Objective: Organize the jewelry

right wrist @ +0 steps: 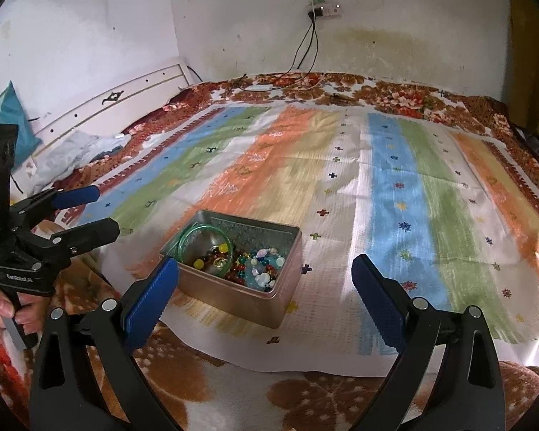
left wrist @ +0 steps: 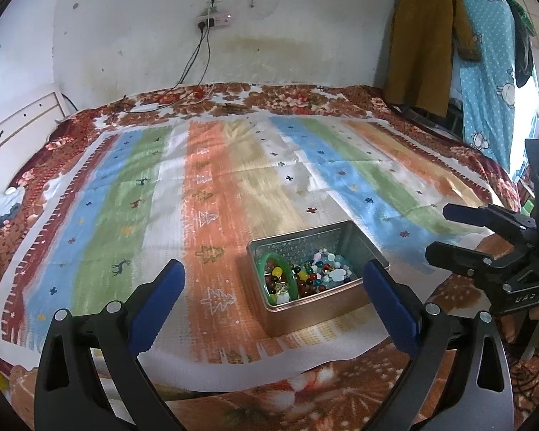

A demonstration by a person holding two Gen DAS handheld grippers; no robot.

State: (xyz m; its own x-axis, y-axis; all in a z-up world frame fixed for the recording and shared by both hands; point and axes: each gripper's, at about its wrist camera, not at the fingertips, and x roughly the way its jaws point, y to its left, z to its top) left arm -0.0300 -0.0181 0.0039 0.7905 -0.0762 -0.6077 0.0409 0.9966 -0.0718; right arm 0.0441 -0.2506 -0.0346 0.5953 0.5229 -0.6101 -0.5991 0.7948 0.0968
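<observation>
**Open tin of beads between two spread grippers**

The metal tin (left wrist: 318, 276) sits on a striped cloth (left wrist: 212, 186) spread over the bed (left wrist: 305, 388), with no lid in view. Inside lies the jewelry: a glossy green bangle (left wrist: 278, 280) leaning at the tin's left end and a heap of mixed beads (left wrist: 323, 273), round and glassy, in red, yellow, blue and milky white. All of it is in the tin; none shows on the cloth. That fits either jewelry waiting to be sorted out or jewelry already gathered in, and this scene does not settle which.

From the left gripper (left wrist: 273, 294) the tin lies at about 1 o'clock, close in, its near right corner hidden behind the right blue finger pad. From the right gripper (right wrist: 266, 294) it lies at about 11 o'clock, its near left corner just behind the left finger pad. The tin's long axis runs slantwise in both views, from near-left to far-right in the left view. Both grippers seem about equally near.

Fingers on both grippers are spread wide and hold nothing. The pads are ribbed blue rubber on black arms. The tin's walls are smooth with a coppery sheen, its inner face embossed; the cloth is thin and creased.
</observation>
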